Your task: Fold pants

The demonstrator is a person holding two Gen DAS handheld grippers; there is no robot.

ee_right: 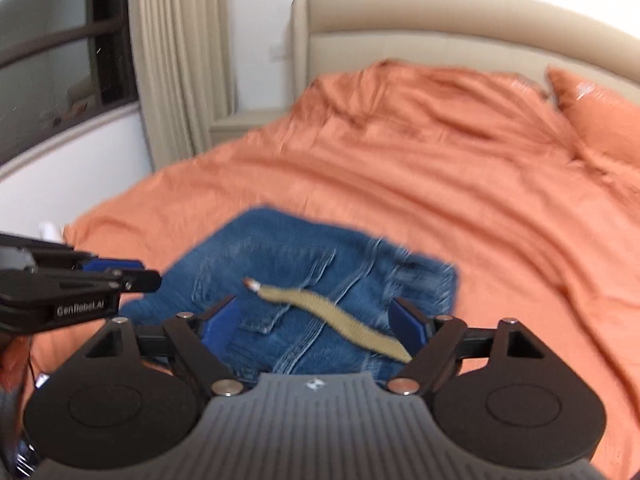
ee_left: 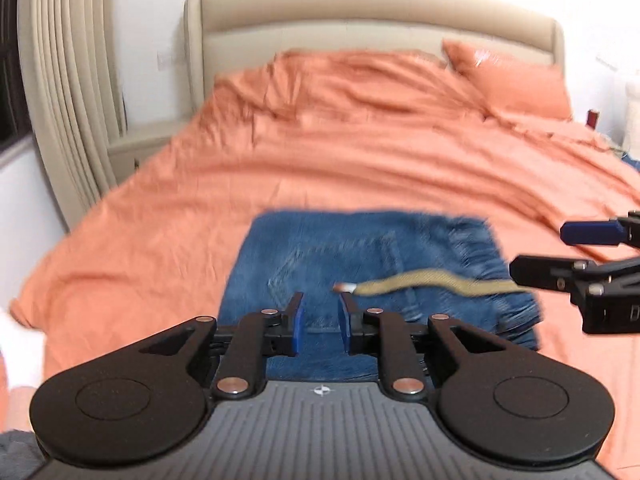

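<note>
The blue denim pants (ee_left: 360, 264) lie folded into a compact block on the orange bedspread, with a tan drawstring (ee_left: 424, 282) across the top. They also show in the right wrist view (ee_right: 304, 280), drawstring (ee_right: 332, 312) included. My left gripper (ee_left: 321, 326) hovers over the pants' near edge, jaws a little apart, holding nothing. My right gripper (ee_right: 320, 320) is wide open above the pants, empty. Each gripper shows in the other's view: the right one (ee_left: 540, 252) at the right, the left one (ee_right: 148, 274) at the left.
The orange bedspread (ee_left: 320, 152) covers the whole bed, rumpled toward the beige headboard (ee_left: 360, 20). An orange pillow (ee_left: 516, 80) lies at the far right. Beige curtains (ee_right: 180, 60) and a window (ee_right: 60, 60) stand to the left.
</note>
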